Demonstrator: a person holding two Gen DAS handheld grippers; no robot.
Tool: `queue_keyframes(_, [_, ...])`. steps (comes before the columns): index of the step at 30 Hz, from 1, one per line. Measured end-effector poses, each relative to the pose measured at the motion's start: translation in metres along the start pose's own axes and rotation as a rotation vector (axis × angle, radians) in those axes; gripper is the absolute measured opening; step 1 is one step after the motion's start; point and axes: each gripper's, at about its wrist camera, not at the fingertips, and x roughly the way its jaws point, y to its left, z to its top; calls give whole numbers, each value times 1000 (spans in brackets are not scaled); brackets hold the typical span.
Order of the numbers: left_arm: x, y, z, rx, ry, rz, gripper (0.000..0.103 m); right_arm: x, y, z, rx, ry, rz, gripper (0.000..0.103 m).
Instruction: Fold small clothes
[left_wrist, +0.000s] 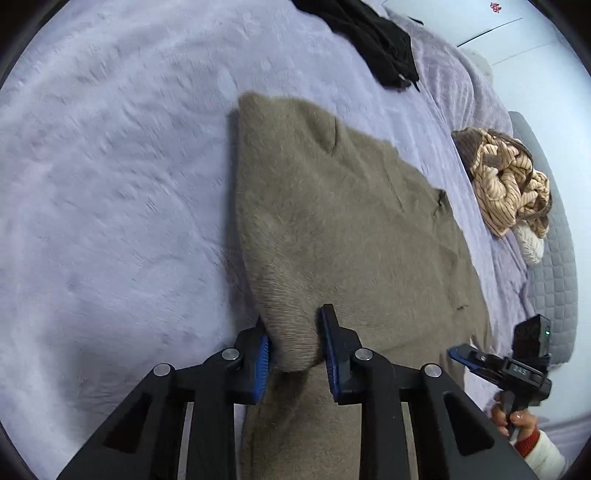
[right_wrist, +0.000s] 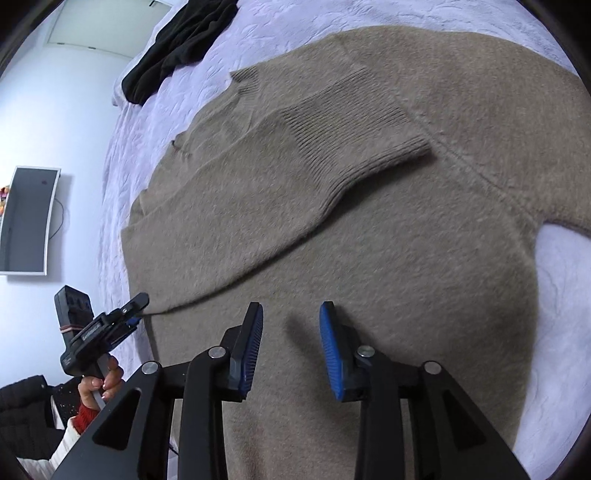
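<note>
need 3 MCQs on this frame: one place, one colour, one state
1. Where does the black garment lie?
A. on the sweater
B. on the bedspread beyond the sweater
C. in the right gripper

2. What colour is the sweater?
A. taupe brown
B. red
C. navy

3. How does the left gripper stand?
A. open above bare bedspread
B. closed on the striped garment
C. gripping a fold at the sweater's edge

Key: 1 B, it rests on the lavender bedspread, apart from the sweater. 2 A, both wrist views show taupe knit. 3 C, sweater fabric is bunched between its blue pads; the right gripper is open, holding nothing.
</note>
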Motion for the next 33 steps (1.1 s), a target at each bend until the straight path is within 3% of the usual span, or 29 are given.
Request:
queue_keyframes(3, [1, 11, 1, 10, 2, 105, 19, -1, 3, -3, -9, -5, 4, 35])
queue_keyframes(6, [-4, 20, -2, -10, -15, 122, 19, -2, 5, -6, -3, -3, -4, 35])
queue_keyframes(10, [-15, 5, -9, 47, -45, 237, 19, -6, 10, -9, -9, -9, -14, 35])
queue_keyframes(15, [-26, -18, -23, 93, -58, 285, 20, -13, 18, -13, -20, -13, -29, 35])
queue_keyframes(16, [-29, -23, -28, 97, -61, 285, 37, -16, 19, -14, -23, -15, -30, 35])
queue_keyframes(17, [-31, -27, -32, 101, -62, 288, 82, -18, 21, -16, -25, -16, -31, 35])
queue_keyframes(18, [-33, -32, -35, 100, -69, 307, 98, -20, 23, -18, -27, -17, -31, 35])
queue_keyframes(20, [-40, -45, -45, 130, -98, 324, 102, -24, 26, -22, -28, -19, -32, 35])
queue_keyframes(23, [-41, -56, -53, 126, -72, 309, 102, -31, 28, -29, -21, -24, -29, 35])
queue_keyframes(24, [-39, -62, -56, 128, -60, 305, 102, -33, 27, -32, -18, -24, -30, 40])
queue_keyframes(26, [-34, -75, -62, 157, -30, 308, 102, -37, 26, -35, -11, -30, -33, 54])
queue_keyframes(27, [-31, -83, -66, 175, -16, 303, 102, -41, 26, -38, -7, -39, -33, 57])
queue_keyframes(33, [-2, -123, -91, 258, 121, 244, 102, -62, 10, -51, 26, -79, -59, 57])
